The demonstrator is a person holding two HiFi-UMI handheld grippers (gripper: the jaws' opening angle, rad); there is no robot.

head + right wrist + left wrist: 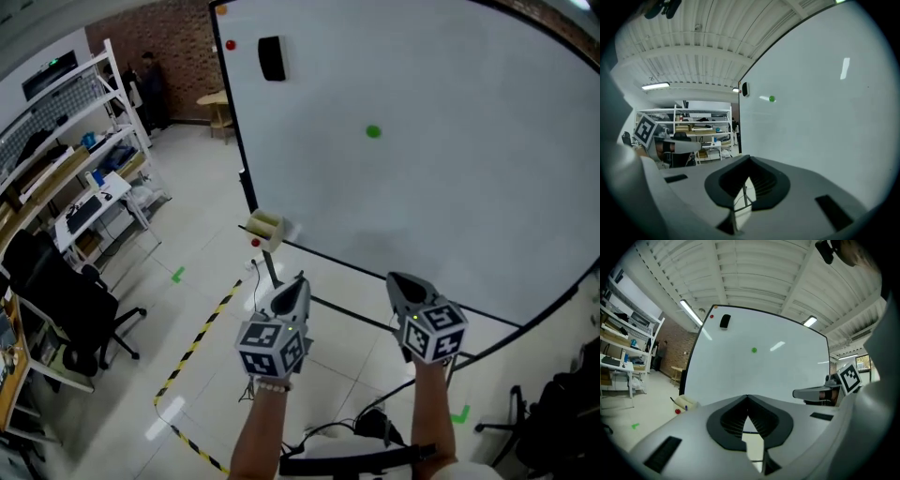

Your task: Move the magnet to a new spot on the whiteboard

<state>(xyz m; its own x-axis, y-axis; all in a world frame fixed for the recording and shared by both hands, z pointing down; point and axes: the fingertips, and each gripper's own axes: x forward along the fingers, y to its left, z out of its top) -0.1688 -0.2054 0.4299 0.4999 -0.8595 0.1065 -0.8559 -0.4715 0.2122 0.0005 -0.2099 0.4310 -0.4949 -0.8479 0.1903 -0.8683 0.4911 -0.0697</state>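
A round green magnet [373,131] sits mid-whiteboard [487,187], well apart from both tongs, at 1 o'clock from the left tongs [298,283] and 12 o'clock from the nearer right tongs [399,279], both pressed together and empty.

Two grey tapered shells: left gripper [298,281] at six o'clock, right gripper [398,279] at five (each carries a white cube [272,349], black square markers).

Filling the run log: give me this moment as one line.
left gripper: shut, empty | right gripper: shut, empty | green magnet: on whiteboard, untouched
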